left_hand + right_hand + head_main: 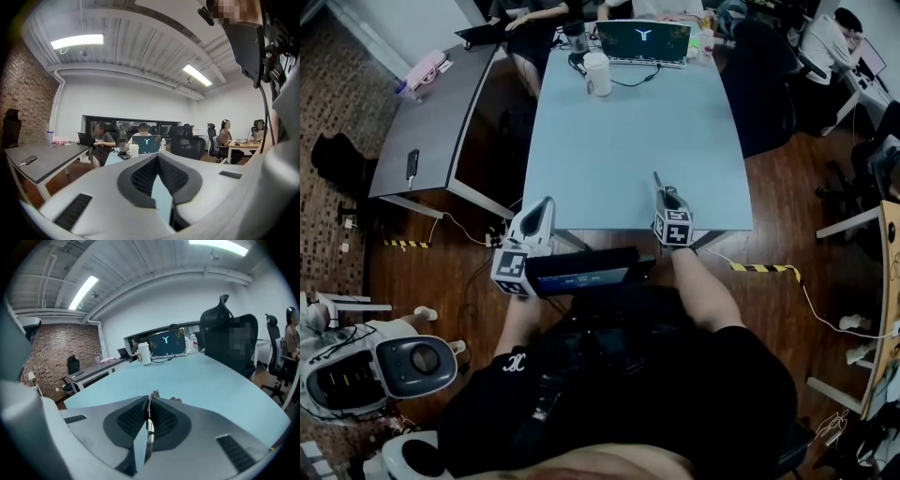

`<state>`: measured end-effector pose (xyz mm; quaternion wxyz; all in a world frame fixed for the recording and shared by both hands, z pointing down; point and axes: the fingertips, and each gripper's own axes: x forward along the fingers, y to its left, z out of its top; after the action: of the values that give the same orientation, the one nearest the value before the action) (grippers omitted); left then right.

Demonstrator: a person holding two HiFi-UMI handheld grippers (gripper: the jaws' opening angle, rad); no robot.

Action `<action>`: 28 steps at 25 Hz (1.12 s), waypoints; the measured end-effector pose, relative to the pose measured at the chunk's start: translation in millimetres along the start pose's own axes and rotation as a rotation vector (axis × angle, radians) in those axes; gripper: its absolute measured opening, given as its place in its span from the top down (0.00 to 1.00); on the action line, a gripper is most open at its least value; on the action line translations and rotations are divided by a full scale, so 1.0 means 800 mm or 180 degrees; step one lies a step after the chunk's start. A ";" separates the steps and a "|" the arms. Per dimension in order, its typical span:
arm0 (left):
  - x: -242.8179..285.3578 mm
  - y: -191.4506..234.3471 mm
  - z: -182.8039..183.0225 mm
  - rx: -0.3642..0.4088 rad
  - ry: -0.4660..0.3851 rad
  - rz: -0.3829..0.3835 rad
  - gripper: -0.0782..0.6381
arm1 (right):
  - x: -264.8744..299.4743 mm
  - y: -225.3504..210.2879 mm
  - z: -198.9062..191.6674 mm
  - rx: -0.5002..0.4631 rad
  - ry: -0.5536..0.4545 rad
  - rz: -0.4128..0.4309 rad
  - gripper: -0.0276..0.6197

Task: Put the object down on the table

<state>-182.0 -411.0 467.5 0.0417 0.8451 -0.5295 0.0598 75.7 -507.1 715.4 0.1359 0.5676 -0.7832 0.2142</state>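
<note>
My right gripper [663, 193] hovers over the front edge of the light blue table [637, 131]. It is shut on a thin metal object [656, 179] that pokes forward past its fingertips. In the right gripper view, that thin metal object [149, 420] stands edge-on between the black pads, its tip just beyond my right gripper [151, 398]. My left gripper [548, 203] sits at the table's front left corner. Its jaws are drawn together with nothing between them. In the left gripper view, my left gripper [158, 157] points down the table and holds nothing.
At the table's far end stand a white cup [597, 73], a dark tumbler [575, 36] and an open laptop [642, 42], with people seated behind. A grey desk [431, 122] lies to the left, black office chairs [759, 84] to the right. A dark box [586, 272] hangs at the person's chest.
</note>
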 end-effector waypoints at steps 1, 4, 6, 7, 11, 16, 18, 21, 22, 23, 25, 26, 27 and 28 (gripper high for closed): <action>-0.001 0.001 -0.002 -0.0003 0.0003 0.0013 0.90 | 0.003 0.002 -0.006 -0.0026 0.0041 0.0023 0.95; 0.003 0.005 0.000 -0.0011 0.0000 0.0024 0.90 | 0.014 0.003 -0.014 -0.0062 0.0153 0.0010 0.95; 0.011 0.008 0.003 -0.0011 0.0007 0.0016 0.90 | 0.022 -0.003 -0.016 -0.0052 0.0244 -0.0061 0.94; 0.014 0.009 0.003 -0.0011 0.0014 0.0011 0.90 | 0.024 -0.006 -0.016 -0.0045 0.0269 -0.0094 0.94; 0.021 0.009 0.003 -0.0007 0.0044 -0.0019 0.90 | 0.029 -0.018 -0.025 -0.0056 0.0387 -0.0202 0.89; 0.028 0.001 0.001 0.0002 0.0065 -0.0075 0.90 | 0.034 -0.019 -0.041 -0.0177 0.0542 -0.0106 0.60; 0.031 -0.002 0.002 0.0002 0.0069 -0.0094 0.90 | 0.032 -0.024 -0.050 -0.0184 0.0677 -0.0105 0.54; 0.033 -0.007 0.004 -0.0010 0.0064 -0.0100 0.90 | 0.020 -0.031 -0.050 -0.0254 0.0693 -0.0168 0.47; 0.034 -0.008 0.005 -0.0004 0.0065 -0.0103 0.90 | 0.017 -0.034 -0.048 -0.0268 0.0659 -0.0187 0.47; 0.035 -0.011 0.006 0.0009 0.0068 -0.0109 0.90 | 0.014 -0.037 -0.045 -0.0264 0.0620 -0.0203 0.47; 0.035 -0.017 0.006 0.0039 0.0073 -0.0119 0.90 | 0.009 -0.046 -0.040 -0.0230 0.0566 -0.0231 0.47; 0.035 -0.020 0.007 0.0047 0.0072 -0.0119 0.90 | 0.006 -0.051 -0.036 -0.0232 0.0531 -0.0260 0.47; 0.035 -0.024 0.008 0.0051 0.0068 -0.0116 0.90 | 0.002 -0.057 -0.029 -0.0256 0.0468 -0.0304 0.47; 0.035 -0.028 0.009 0.0052 0.0065 -0.0109 0.90 | -0.004 -0.064 -0.018 -0.0290 0.0364 -0.0357 0.47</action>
<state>-149.6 -427.2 464.5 0.0413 0.8538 -0.5140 0.0720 124.8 -510.7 735.7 0.2179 0.5907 -0.7501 0.2025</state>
